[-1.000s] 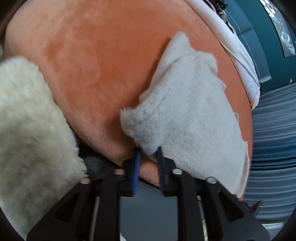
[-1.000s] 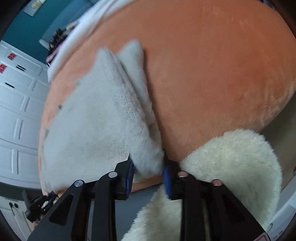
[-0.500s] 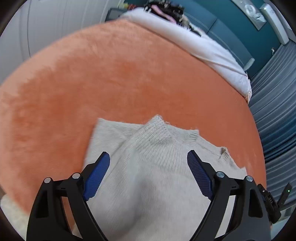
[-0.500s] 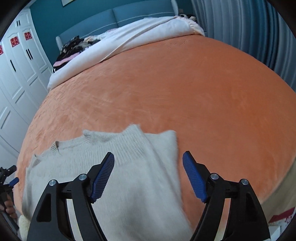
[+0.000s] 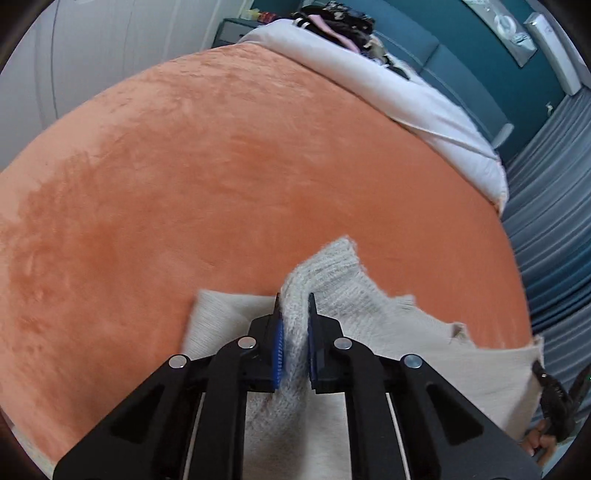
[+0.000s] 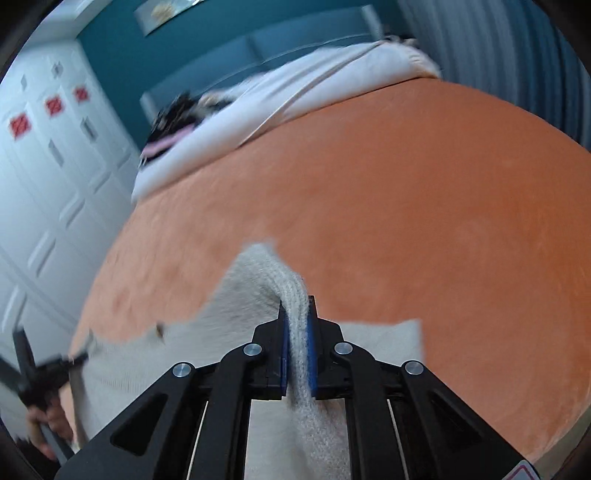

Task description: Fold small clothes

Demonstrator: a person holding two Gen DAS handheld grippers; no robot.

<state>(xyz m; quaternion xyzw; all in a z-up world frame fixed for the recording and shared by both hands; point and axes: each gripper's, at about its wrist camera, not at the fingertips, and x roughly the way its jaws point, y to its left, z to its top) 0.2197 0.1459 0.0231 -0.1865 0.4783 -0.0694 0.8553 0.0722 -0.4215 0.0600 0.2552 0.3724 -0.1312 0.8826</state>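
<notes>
A small cream knit sweater (image 5: 369, 295) lies on an orange plush bedspread (image 5: 221, 166) near its front edge. My left gripper (image 5: 294, 306) is shut on a raised ribbed fold of the sweater. In the right wrist view the same sweater (image 6: 243, 302) lies on the bedspread (image 6: 424, 203). My right gripper (image 6: 297, 310) is shut on another raised ribbed fold of it. A flat folded part (image 6: 384, 339) lies to the right of those jaws. The other gripper shows at each view's edge, at right in the left view (image 5: 554, 391) and at left in the right view (image 6: 44, 373).
A white duvet (image 5: 388, 92) with a heap of dark clothes (image 5: 340, 26) lies at the bed's far end, against a teal headboard (image 6: 258, 48). White wardrobe doors (image 6: 44, 177) stand on one side, blue-grey curtains (image 5: 546, 229) on the other.
Half a second ago both grippers were open above the flat sweater. Now each has closed on a ribbed fold of it and pinched it up. The right view is motion-blurred.
</notes>
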